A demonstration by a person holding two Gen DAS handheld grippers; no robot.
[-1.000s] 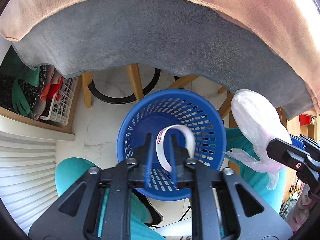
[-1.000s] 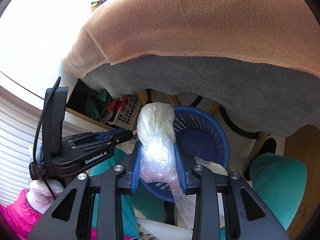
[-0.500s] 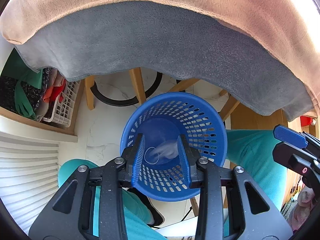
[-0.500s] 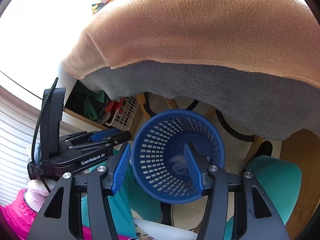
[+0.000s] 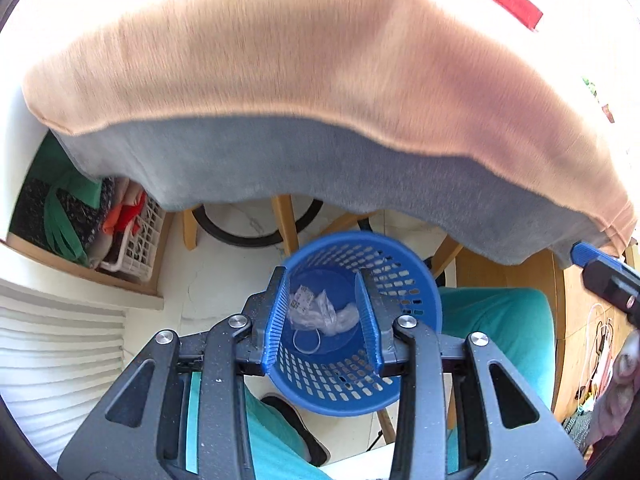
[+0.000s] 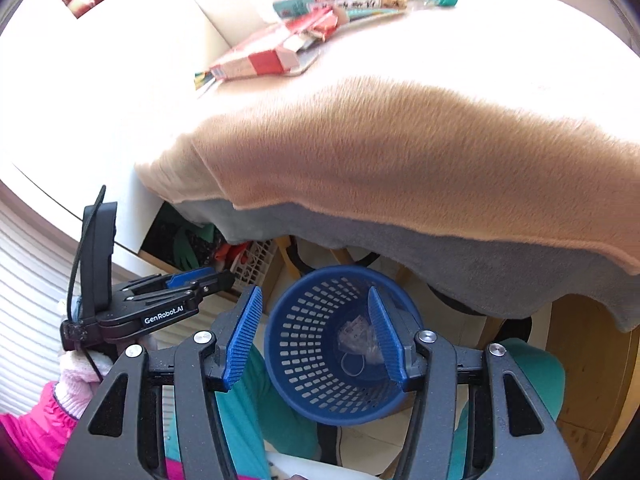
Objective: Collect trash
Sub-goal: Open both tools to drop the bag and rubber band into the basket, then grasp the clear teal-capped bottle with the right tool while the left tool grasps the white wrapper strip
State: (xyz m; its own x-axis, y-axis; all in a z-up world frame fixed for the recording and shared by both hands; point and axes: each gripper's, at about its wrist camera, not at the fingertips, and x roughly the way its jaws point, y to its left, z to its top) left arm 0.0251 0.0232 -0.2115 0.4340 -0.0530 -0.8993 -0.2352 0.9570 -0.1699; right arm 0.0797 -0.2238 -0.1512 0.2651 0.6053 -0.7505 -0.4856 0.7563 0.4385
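Both tools, left (image 5: 323, 322) and right (image 6: 316, 334), gape empty over the basket (image 6: 296, 354); only the right view shows tabletop wrappers (image 6: 280, 54)

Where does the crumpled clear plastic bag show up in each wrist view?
Left wrist: crumpled plastic bag lies on the blue basket's floor, seen between the open left gripper's fingers.
Right wrist: same bag, low centre, just left of the open right gripper's right-hand finger.
Shared landmark: the blue basket.

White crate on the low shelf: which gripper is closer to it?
Left. The left gripper hangs over the blue basket on the white crate's side; the right gripper is farther out, beyond the left one from the crate.
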